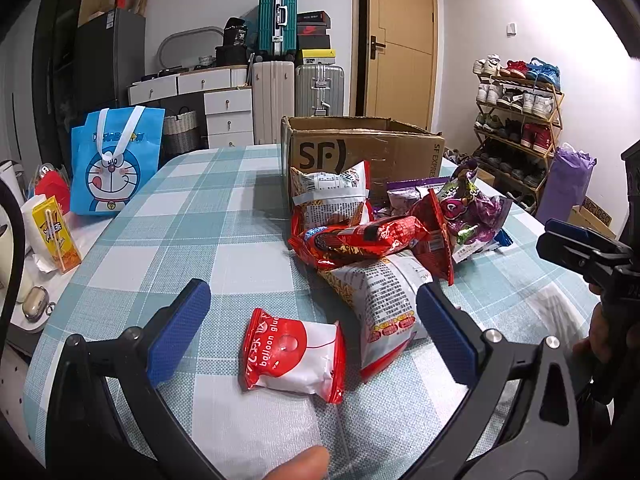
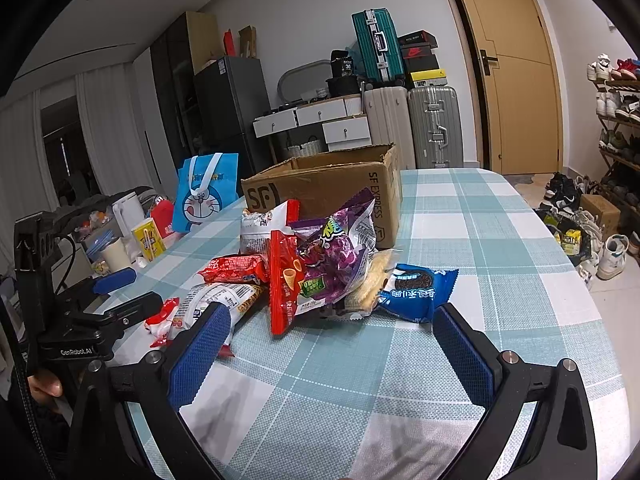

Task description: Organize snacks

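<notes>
A heap of snack packets lies on the checked tablecloth in front of an open cardboard box. A small red and white balloon glue packet lies apart from the heap, between the fingers of my left gripper, which is open and touches nothing. My right gripper is open too, low over the cloth just short of the heap. A blue cookie packet lies by its right finger. The box stands behind the heap. The right gripper shows at the right edge of the left wrist view.
A blue cartoon tote bag stands at the table's left edge, with a yellow drink carton, cups and small items beside it. Suitcases, drawers and a door are behind. A shoe rack stands to the right. Bare cloth stretches right of the box.
</notes>
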A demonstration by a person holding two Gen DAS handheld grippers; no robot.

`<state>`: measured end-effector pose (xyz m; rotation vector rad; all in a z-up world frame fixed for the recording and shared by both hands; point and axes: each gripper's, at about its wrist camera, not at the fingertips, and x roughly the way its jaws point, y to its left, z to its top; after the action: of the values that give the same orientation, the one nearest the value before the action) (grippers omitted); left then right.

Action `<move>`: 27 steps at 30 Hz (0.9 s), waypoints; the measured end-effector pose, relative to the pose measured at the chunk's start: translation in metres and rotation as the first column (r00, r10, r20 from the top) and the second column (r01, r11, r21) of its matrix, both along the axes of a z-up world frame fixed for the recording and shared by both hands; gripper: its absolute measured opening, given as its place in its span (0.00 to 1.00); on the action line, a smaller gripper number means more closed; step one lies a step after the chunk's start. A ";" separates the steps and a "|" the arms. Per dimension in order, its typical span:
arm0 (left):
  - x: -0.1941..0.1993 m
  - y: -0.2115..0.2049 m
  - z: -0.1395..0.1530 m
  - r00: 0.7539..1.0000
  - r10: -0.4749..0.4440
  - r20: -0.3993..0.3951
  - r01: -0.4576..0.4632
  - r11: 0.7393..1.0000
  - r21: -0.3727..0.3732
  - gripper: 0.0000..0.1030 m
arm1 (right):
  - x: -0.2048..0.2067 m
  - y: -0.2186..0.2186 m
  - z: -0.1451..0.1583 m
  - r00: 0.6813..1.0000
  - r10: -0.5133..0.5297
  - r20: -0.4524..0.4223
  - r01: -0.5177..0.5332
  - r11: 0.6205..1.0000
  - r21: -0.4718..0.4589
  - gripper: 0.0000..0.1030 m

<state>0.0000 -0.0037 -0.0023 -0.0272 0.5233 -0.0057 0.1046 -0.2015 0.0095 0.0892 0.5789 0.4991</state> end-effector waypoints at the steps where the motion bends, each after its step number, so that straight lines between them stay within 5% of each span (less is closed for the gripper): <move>1: 0.000 0.000 0.000 1.000 -0.001 -0.001 0.001 1.000 0.000 1.00 | 0.000 0.000 0.000 1.000 -0.002 0.000 0.002 1.000 -0.001 1.00; 27: 0.000 0.000 0.000 1.000 -0.001 -0.001 0.001 1.000 0.002 1.00 | -0.001 0.000 0.001 1.000 -0.002 0.000 0.002 1.000 -0.001 1.00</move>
<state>0.0001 -0.0040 -0.0024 -0.0254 0.5246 -0.0063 0.1038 -0.2019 0.0101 0.0885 0.5793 0.4972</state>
